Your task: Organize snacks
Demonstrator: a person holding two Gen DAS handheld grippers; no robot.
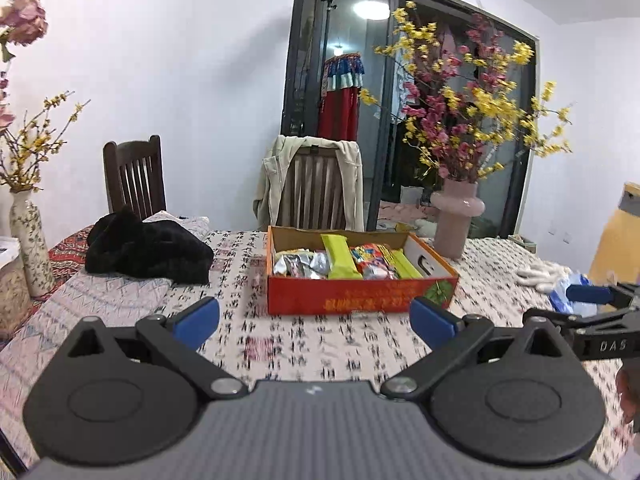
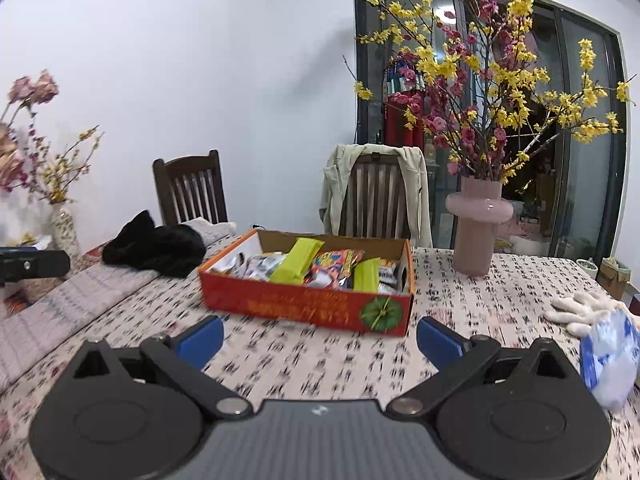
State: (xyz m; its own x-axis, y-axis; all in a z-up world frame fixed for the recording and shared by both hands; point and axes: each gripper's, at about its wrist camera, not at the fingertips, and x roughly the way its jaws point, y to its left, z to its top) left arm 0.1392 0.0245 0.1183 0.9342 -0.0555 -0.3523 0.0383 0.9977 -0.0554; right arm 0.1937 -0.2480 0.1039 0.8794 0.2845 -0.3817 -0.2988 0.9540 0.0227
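An orange-red cardboard box (image 1: 360, 298) (image 2: 304, 304) stands on the patterned tablecloth, holding several snack packets: long green bars (image 1: 339, 256) (image 2: 298, 261), a red and yellow bag (image 1: 370, 258) (image 2: 334, 262) and silver wrappers (image 1: 304, 264). My left gripper (image 1: 316, 322) is open above the cloth, short of the box's front wall, with nothing between its blue pads. My right gripper (image 2: 320, 340) is open too, also in front of the box and empty. The right gripper's side appears at the right edge of the left wrist view.
A pink vase (image 1: 456, 222) (image 2: 478, 226) of yellow and pink blossoms stands right of the box. A black fur item (image 1: 148, 250) (image 2: 156, 248) lies to the left. White gloves (image 2: 580, 310) and a blue-white packet (image 2: 610, 356) lie at the right. Two chairs stand behind the table.
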